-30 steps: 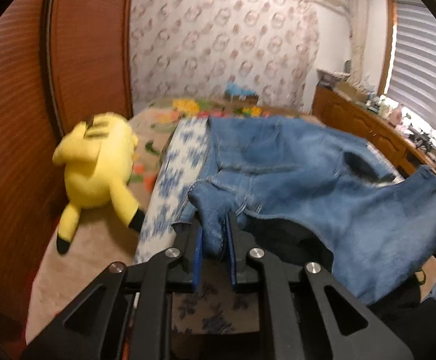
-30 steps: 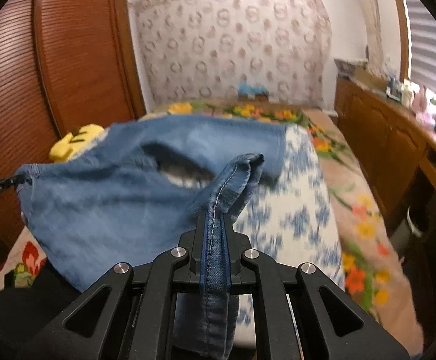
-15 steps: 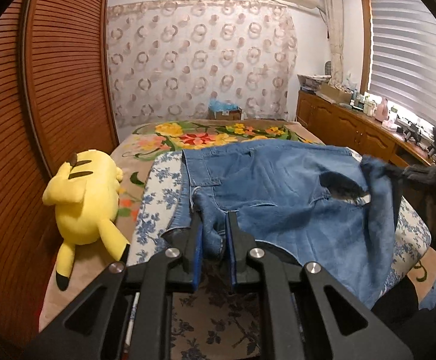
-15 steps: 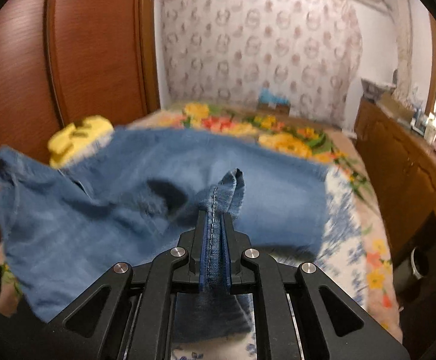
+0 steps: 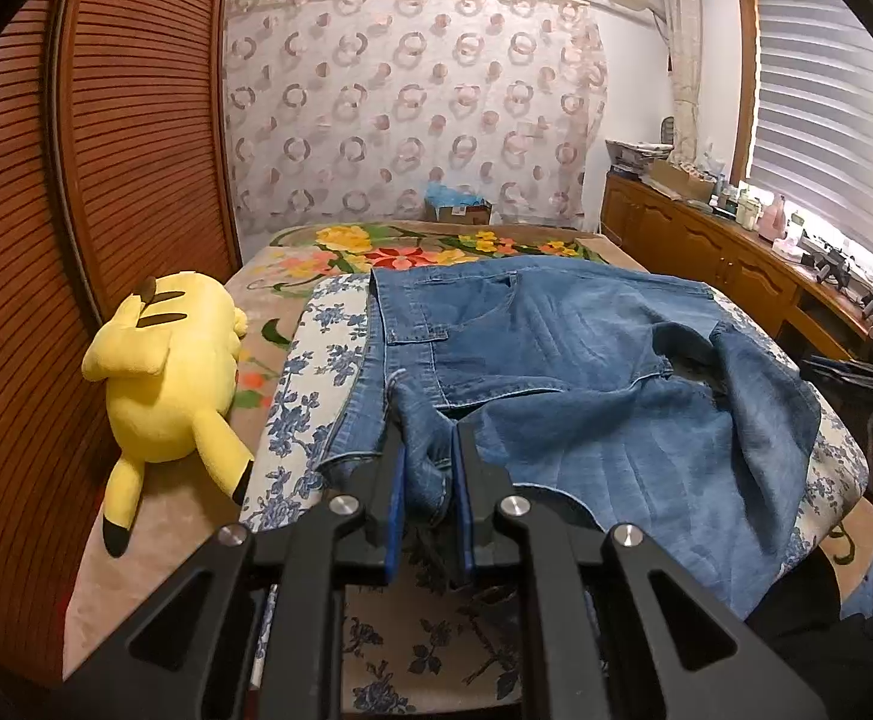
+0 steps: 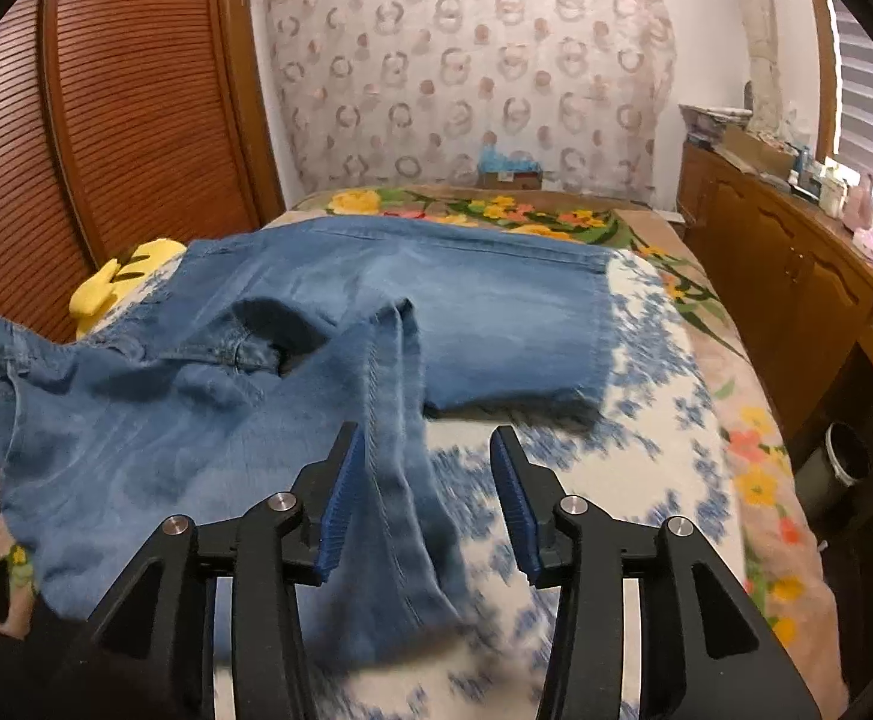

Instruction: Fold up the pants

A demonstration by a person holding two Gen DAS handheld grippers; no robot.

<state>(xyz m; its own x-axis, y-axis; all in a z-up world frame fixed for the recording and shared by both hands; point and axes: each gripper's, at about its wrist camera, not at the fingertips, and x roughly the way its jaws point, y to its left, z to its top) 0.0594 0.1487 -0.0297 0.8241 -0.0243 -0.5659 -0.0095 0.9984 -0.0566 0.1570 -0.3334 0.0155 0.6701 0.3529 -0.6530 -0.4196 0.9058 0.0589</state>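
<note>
Blue denim pants (image 5: 556,372) lie spread on a white cloth with blue flowers (image 5: 316,360) on the bed. My left gripper (image 5: 427,474) is shut on a bunched edge of the pants at their near left side. In the right wrist view the pants (image 6: 316,324) lie partly doubled over, one leg stretching to the right. My right gripper (image 6: 427,480) has its jaws opening; a seamed fold of denim (image 6: 400,480) lies between them, and the blue pads do not press on it.
A yellow plush toy (image 5: 166,384) lies left of the pants, by the brown slatted wardrobe (image 5: 106,150). A wooden sideboard (image 6: 796,300) with small items runs along the right. A cardboard box (image 5: 460,210) sits at the bed's far end.
The right gripper let go of the denim fold, which dropped onto the bed. The pants went from held up to lying flatter. The left gripper keeps its hold.
</note>
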